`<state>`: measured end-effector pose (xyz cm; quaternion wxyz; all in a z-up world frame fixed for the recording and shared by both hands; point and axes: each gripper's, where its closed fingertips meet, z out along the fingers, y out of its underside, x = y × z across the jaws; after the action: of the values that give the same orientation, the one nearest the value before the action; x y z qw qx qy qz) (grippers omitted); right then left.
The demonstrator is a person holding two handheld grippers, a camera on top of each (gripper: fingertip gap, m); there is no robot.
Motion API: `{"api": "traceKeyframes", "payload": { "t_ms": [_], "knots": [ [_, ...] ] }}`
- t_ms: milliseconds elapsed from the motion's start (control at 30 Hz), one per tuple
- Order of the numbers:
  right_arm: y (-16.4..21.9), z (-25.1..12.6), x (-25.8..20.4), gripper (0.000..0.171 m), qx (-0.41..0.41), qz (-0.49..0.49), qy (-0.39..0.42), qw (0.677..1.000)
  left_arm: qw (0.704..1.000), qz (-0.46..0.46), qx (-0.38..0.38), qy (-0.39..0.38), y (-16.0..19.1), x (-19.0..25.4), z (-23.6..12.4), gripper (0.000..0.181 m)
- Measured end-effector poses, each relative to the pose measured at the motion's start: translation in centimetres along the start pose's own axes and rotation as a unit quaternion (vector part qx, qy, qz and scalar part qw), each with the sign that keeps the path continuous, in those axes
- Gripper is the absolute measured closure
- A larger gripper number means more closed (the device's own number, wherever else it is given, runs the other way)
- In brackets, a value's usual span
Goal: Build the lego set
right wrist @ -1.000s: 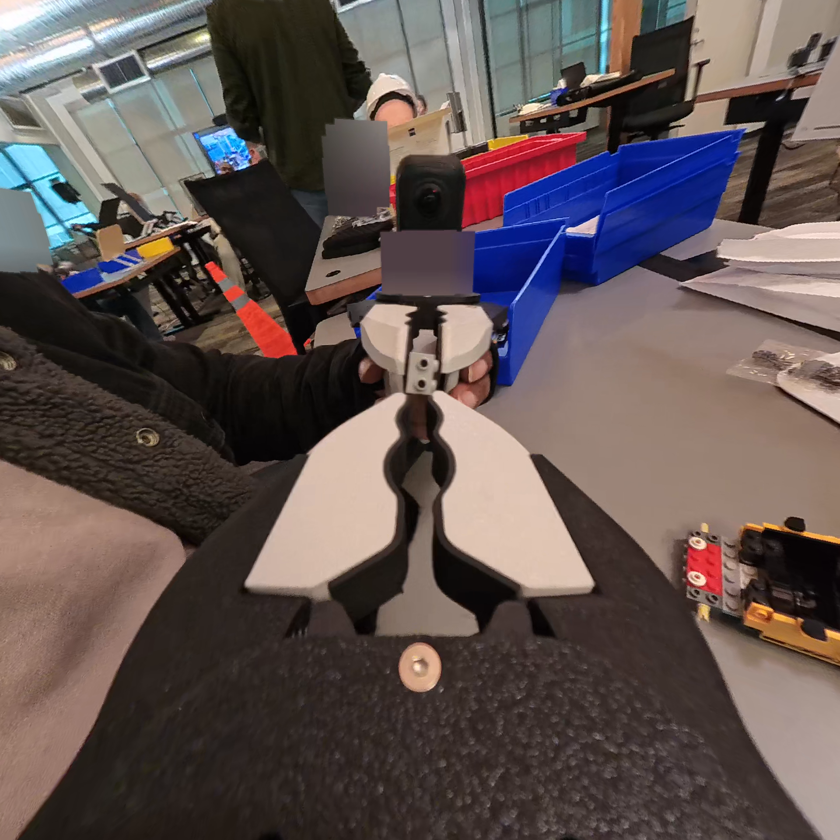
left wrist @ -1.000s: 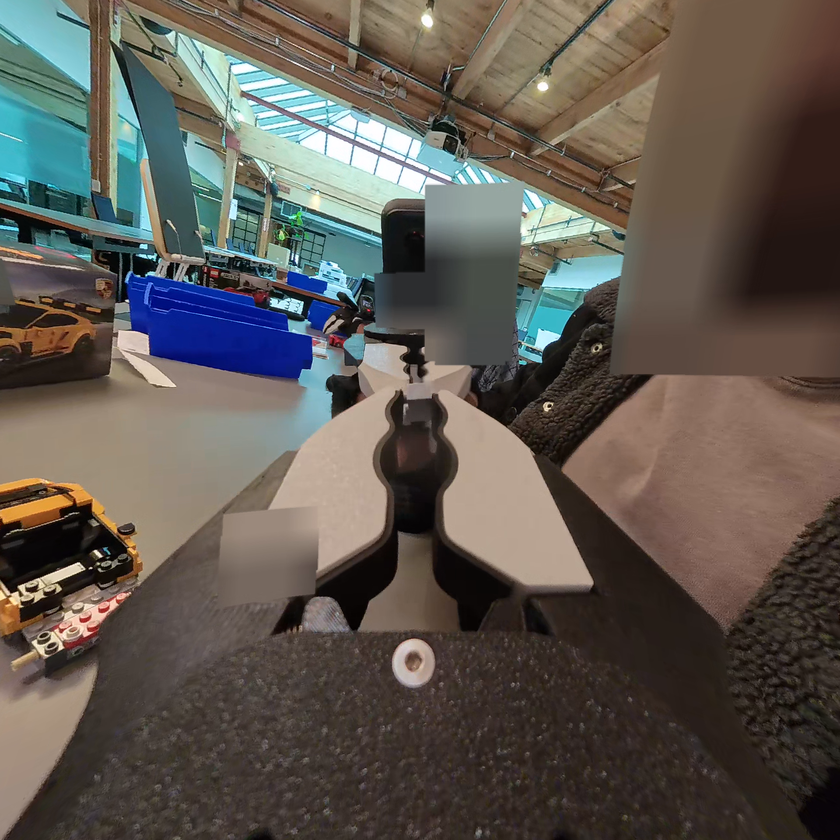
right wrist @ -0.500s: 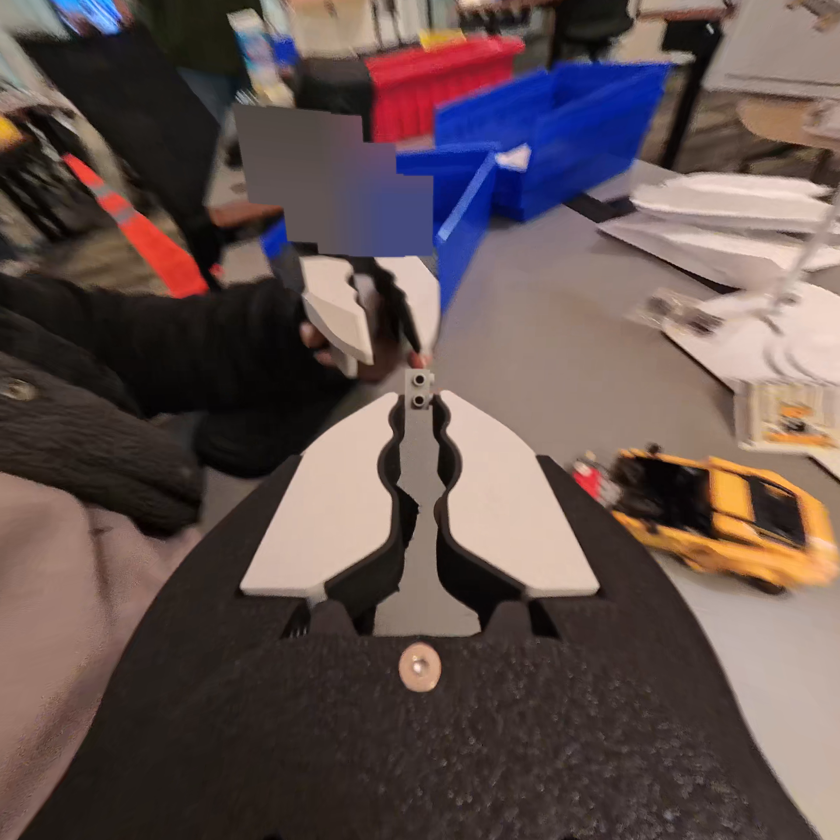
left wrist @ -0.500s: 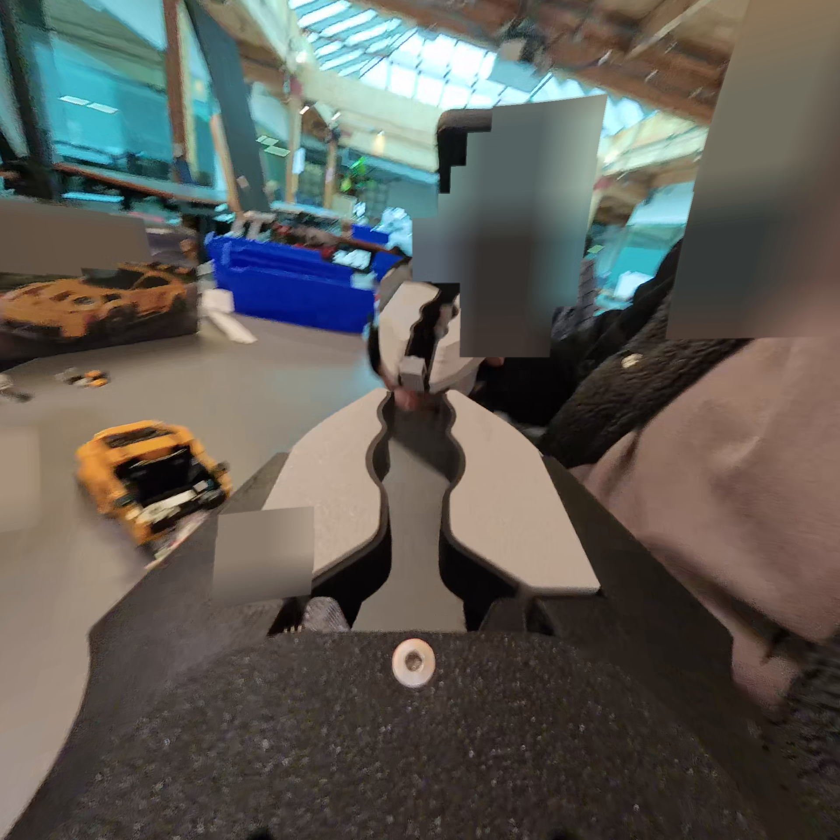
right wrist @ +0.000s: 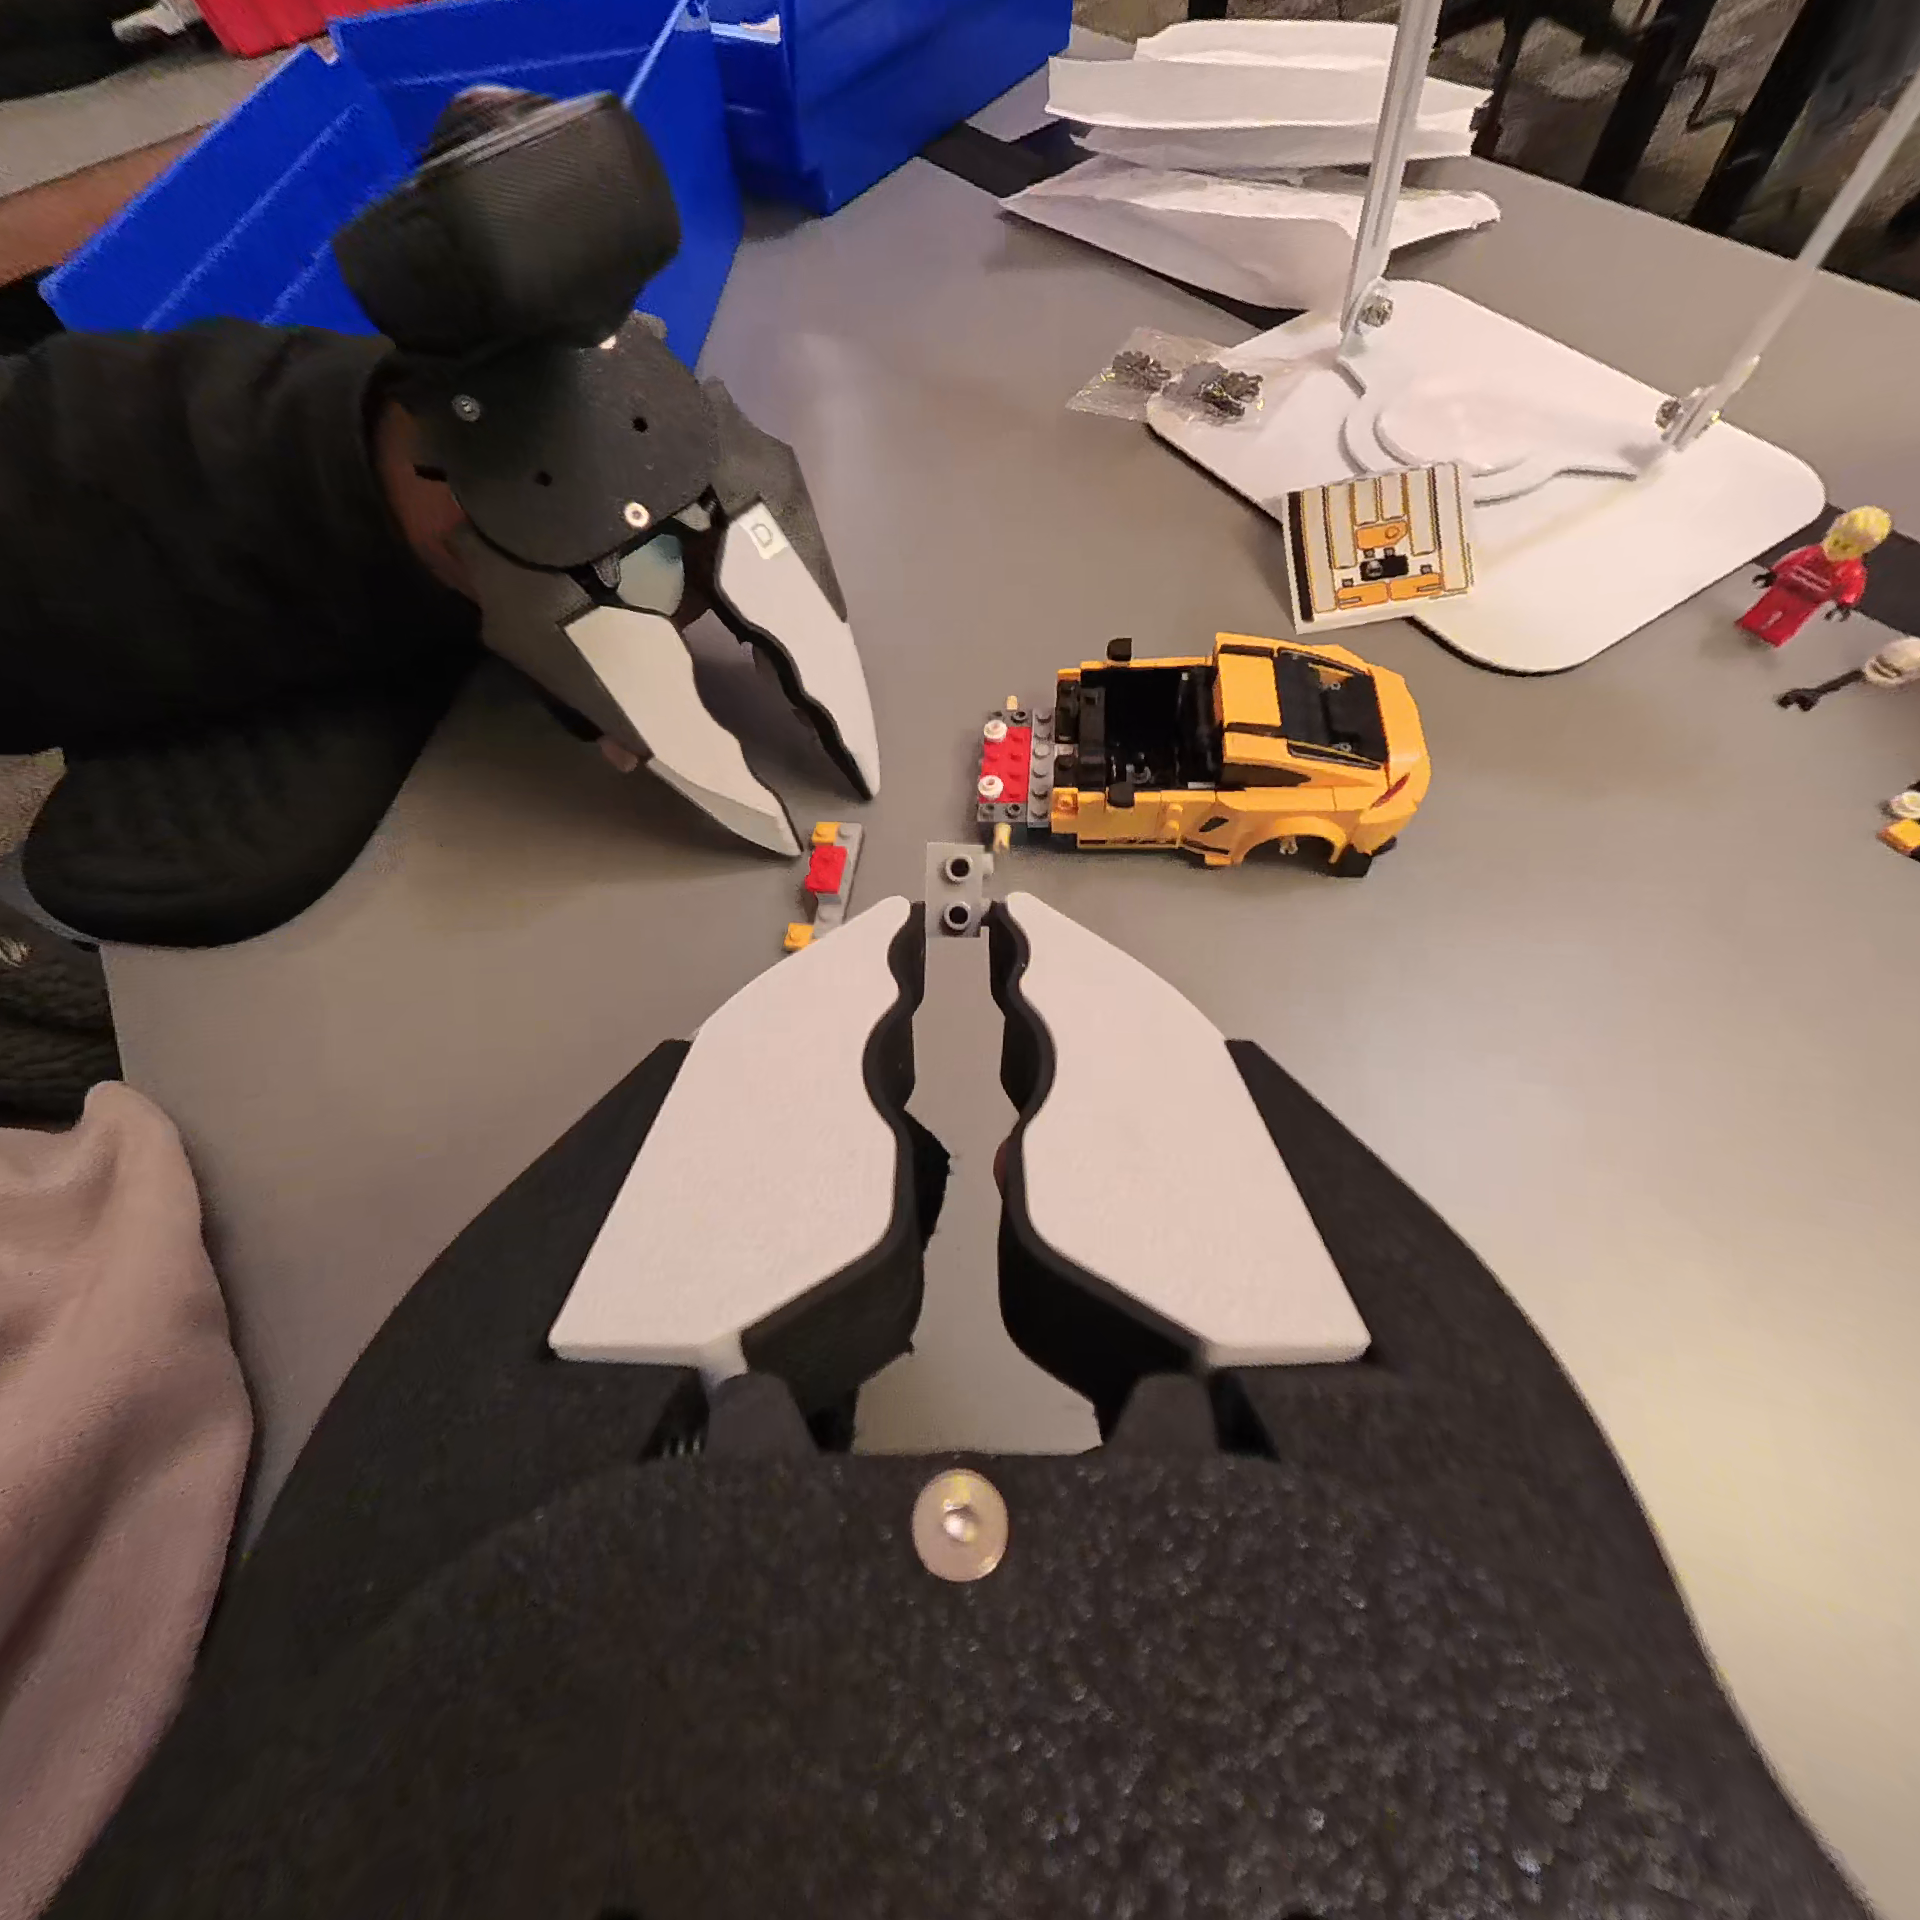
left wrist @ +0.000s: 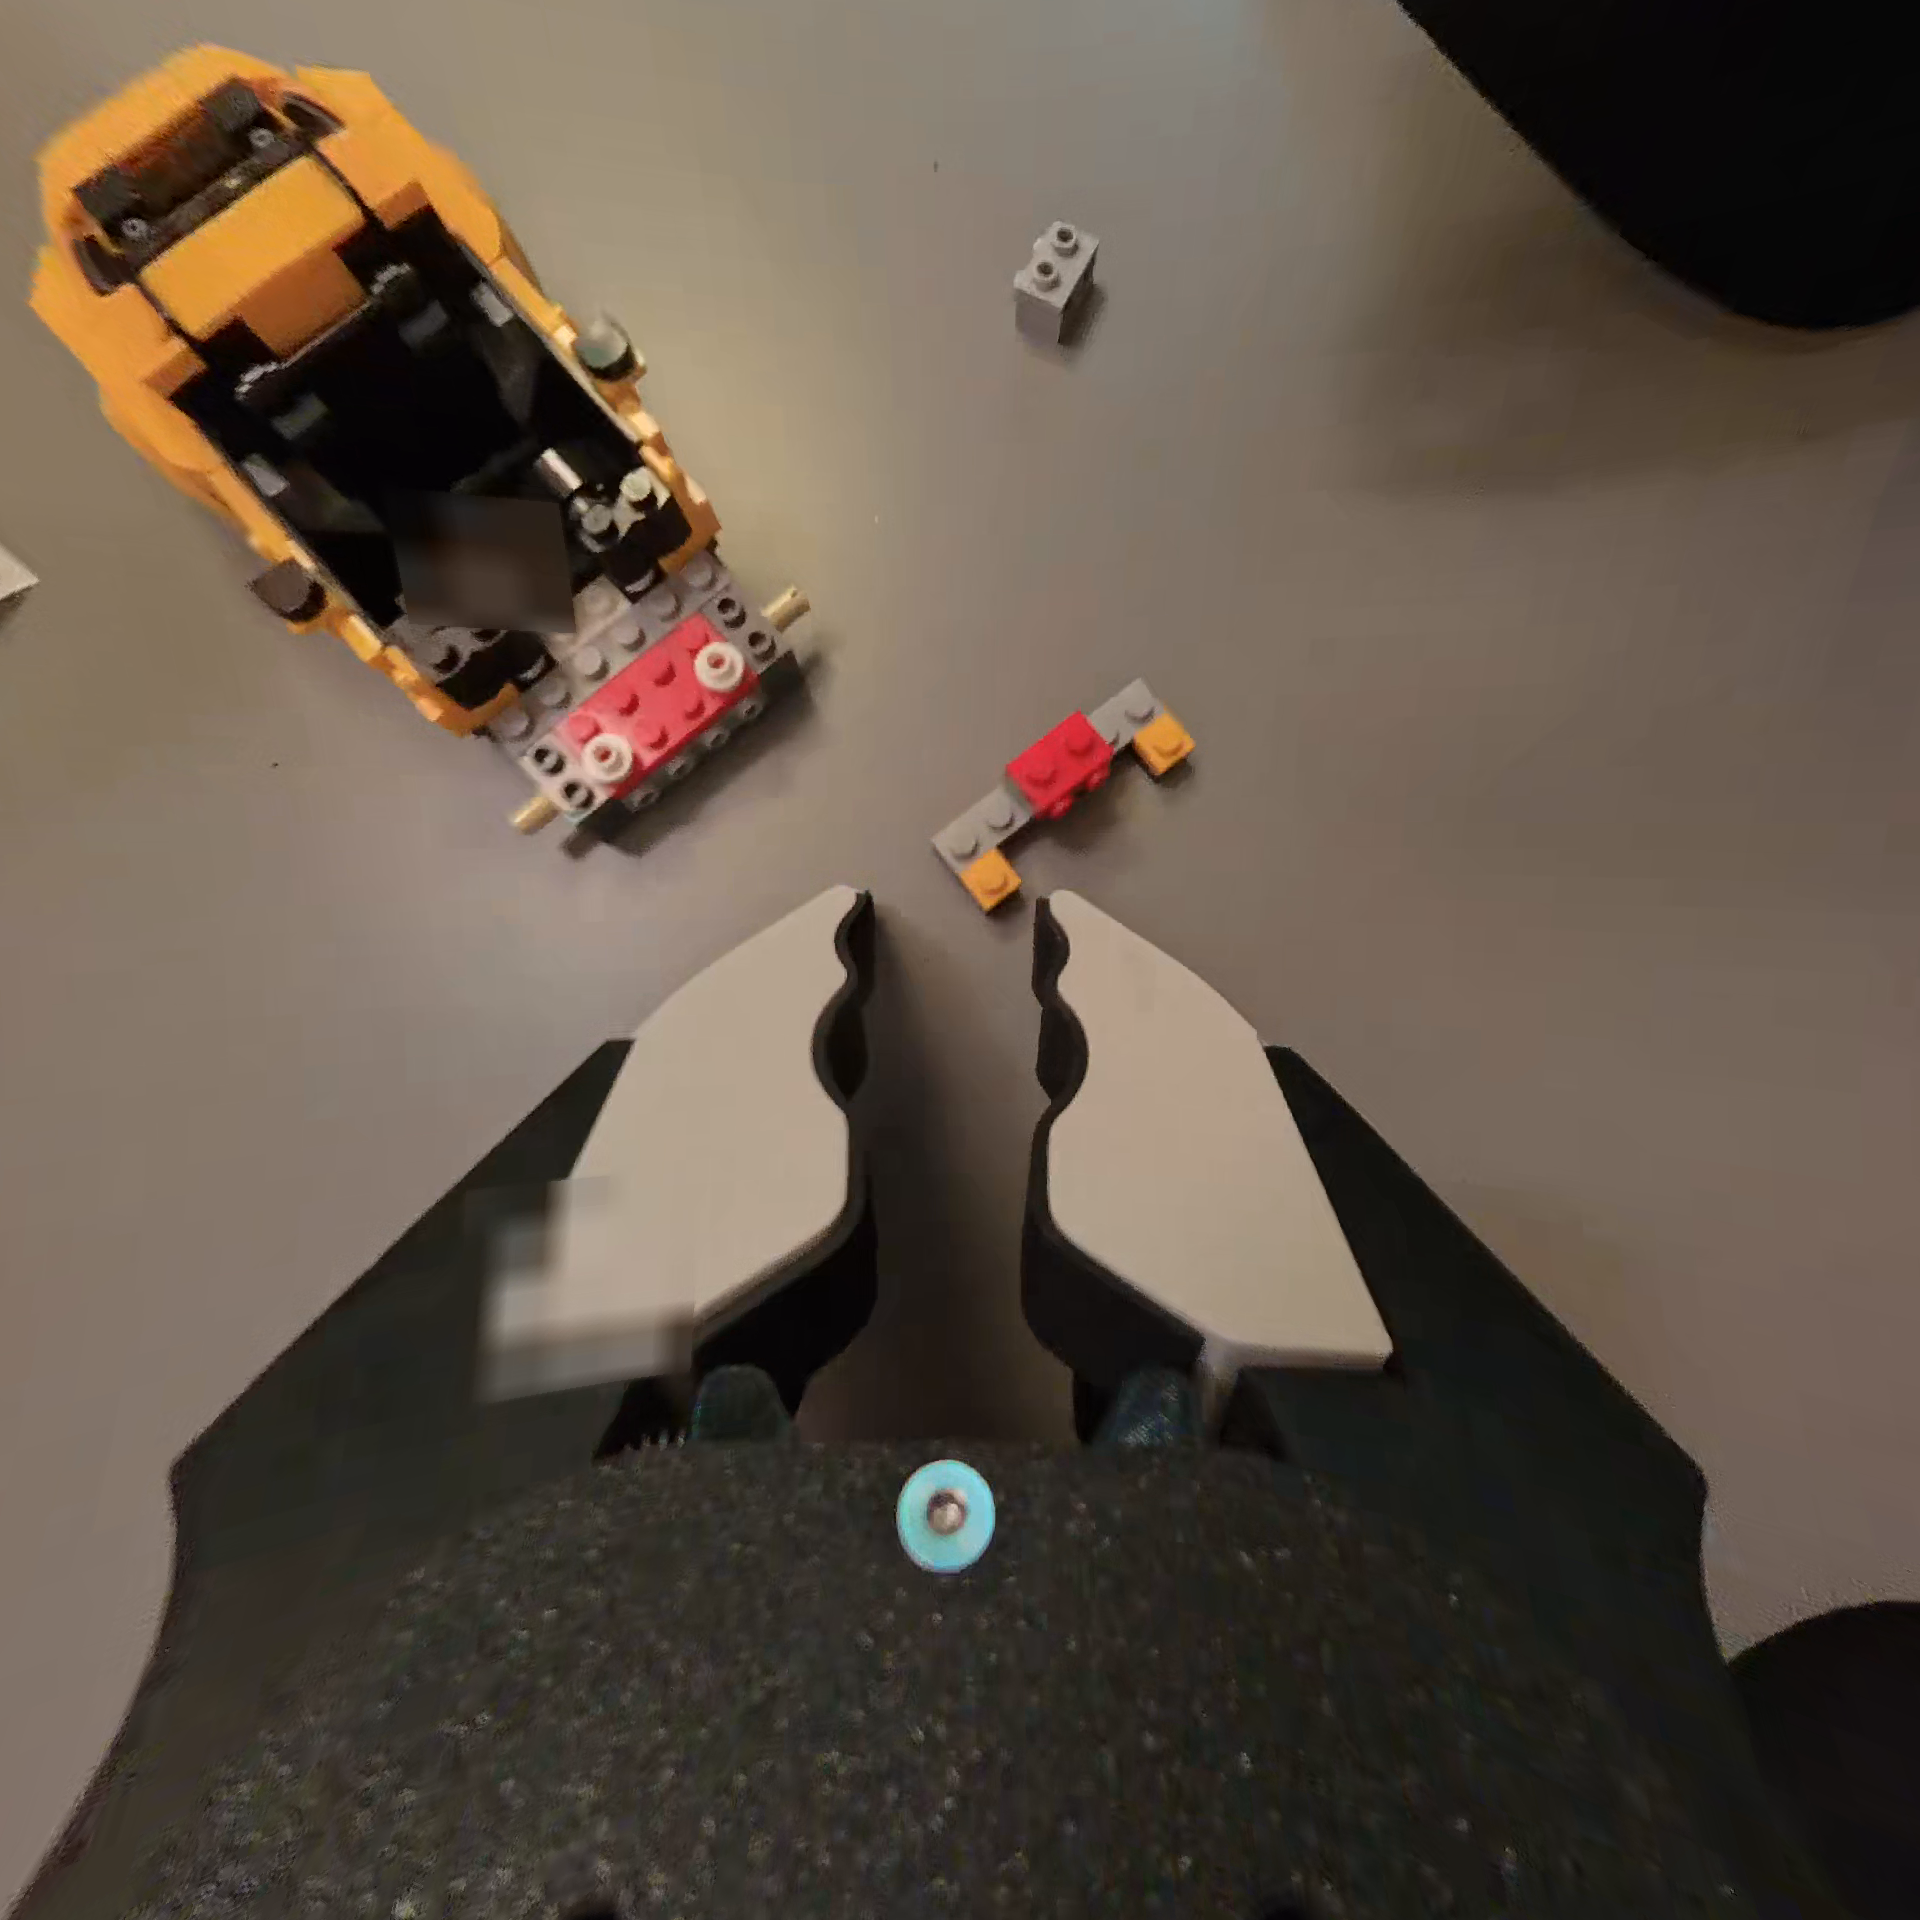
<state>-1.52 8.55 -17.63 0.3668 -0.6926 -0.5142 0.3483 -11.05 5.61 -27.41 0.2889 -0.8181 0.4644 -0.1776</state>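
Spread left gripper (left wrist: pixel 951 909) hangs over the small red-and-grey assembly (left wrist: pixel 1062 790) beside the yellow car (left wrist: pixel 364 416). Only the right view shows the right gripper (right wrist: pixel 956 914) pinching the grey brick (right wrist: pixel 958 891).

Ahead of the right claw (right wrist: pixel 953 902), the yellow car (right wrist: pixel 1226 750) is glossy moulded plastic, as is the small grey studded brick (right wrist: pixel 957 891) between that claw's tips. The claw fingers (right wrist: pixel 769 1122) are matt pale-grey plastic with a fine grain; the body behind them is rough, speckled black. The bench (right wrist: pixel 1558 1039) beneath is smooth, matt grey. Far left of the claw, the blue bins (right wrist: pixel 343 177) look like ribbed plastic; far right lies crumpled white paper (right wrist: pixel 1247 177).
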Motion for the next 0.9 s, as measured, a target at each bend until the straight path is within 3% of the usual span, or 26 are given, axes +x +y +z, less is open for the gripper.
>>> {"api": "traceKeyframes", "payload": {
  "t_ms": [300, 500, 733, 900],
  "knots": [
    [1.9, -0.5, 0.4, 0.160, -0.003, 0.019, -0.008, 1.000, 0.997, -0.067, -0.026, -0.042, -1.3, 1.8, 1.2, 0.174],
    [2.1, 0.4, -0.3, 0.160, -0.011, 0.009, -0.019, 1.000, 0.990, -0.112, -0.013, -0.086, -2.5, 4.1, 2.2, 0.173],
    [2.2, 1.1, -1.4, 0.160, -0.020, -0.005, -0.027, 0.999, 0.989, -0.132, 0.018, -0.058, -3.3, 5.2, 2.1, 0.162],
    [2.9, 1.3, -1.5, 0.160, -0.035, -0.009, -0.024, 0.999, 0.992, -0.094, 0.063, -0.051, -3.9, 5.0, 0.6, 0.159]
  ]
}}
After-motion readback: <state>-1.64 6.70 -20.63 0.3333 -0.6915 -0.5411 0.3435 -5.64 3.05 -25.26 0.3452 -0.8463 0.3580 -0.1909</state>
